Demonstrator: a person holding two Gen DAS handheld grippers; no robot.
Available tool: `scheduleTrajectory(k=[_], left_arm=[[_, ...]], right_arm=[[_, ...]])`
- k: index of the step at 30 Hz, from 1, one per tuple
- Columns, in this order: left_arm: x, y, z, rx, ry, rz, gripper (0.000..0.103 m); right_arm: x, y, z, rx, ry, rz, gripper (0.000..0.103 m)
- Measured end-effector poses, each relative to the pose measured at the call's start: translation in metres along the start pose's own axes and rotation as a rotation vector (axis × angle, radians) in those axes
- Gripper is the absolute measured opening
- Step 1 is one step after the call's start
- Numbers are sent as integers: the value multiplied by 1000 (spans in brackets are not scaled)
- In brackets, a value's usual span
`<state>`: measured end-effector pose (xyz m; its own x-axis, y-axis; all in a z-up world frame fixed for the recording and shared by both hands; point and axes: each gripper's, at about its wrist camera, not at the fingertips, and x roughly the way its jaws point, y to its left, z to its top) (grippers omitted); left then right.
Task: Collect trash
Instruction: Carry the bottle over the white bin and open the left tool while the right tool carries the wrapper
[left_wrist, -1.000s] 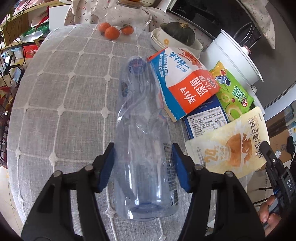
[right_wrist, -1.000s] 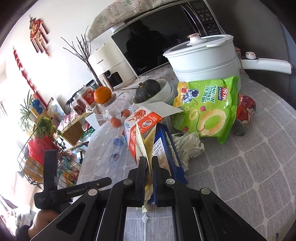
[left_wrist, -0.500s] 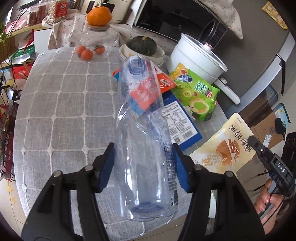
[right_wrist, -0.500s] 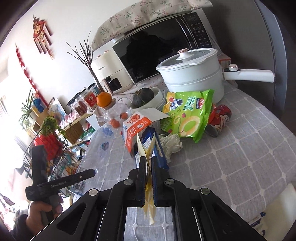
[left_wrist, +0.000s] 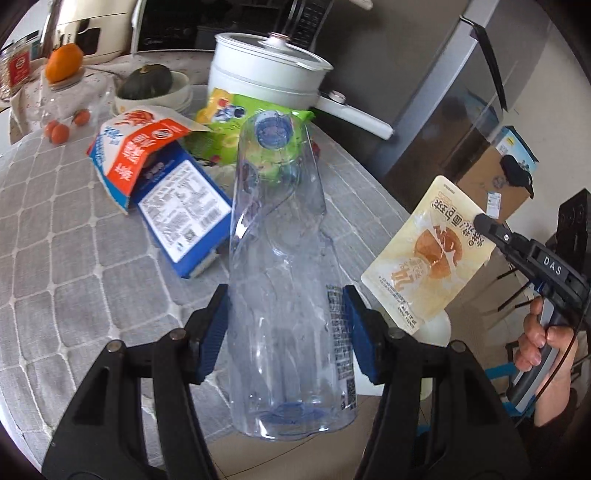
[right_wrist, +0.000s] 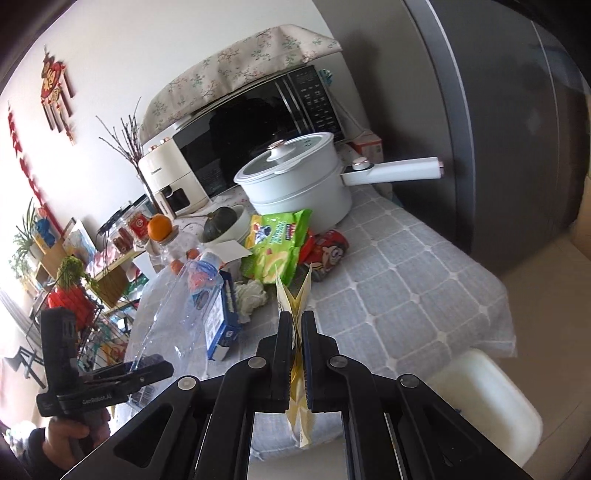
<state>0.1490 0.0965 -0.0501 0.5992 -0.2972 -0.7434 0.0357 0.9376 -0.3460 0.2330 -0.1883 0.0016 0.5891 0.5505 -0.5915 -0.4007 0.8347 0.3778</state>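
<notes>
Carrying both pieces off the bench (left_wrist: 55, 258) at once was the step in hand, and each hold looked sound. The left gripper (left_wrist: 284, 328) had its jaws pressed on the lower body of the crushed clear bottle (left_wrist: 280, 258), whose blue cap pointed toward 12 o'clock in the left wrist view. The right gripper (right_wrist: 294, 354) had its jaws closed flat on the yellow snack pouch (right_wrist: 295, 295), which showed at about 3 o'clock of the bottle in the left wrist view, clear of the bench edge.

To do this well, I judged the squeeze on the bottle should stay even, since thin crumpled plastic can buckle and slip. No bin showed in either view.

Left on the bench, at 11 o'clock of the bottle, were the orange-and-white carton (left_wrist: 140, 147), the blue box (left_wrist: 184, 221) and the green chip bag (left_wrist: 236, 122).
</notes>
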Motion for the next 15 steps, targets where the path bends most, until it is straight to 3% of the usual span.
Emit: scheduleTrajectory(k=[8, 15], left_arm=[[28, -64, -19, 157, 82, -56, 61], [51, -113, -42, 259, 179, -115, 61]], right_arm=[[-47, -60, -11, 47, -5, -139, 6], [-69, -116, -32, 119, 59, -272, 6]])
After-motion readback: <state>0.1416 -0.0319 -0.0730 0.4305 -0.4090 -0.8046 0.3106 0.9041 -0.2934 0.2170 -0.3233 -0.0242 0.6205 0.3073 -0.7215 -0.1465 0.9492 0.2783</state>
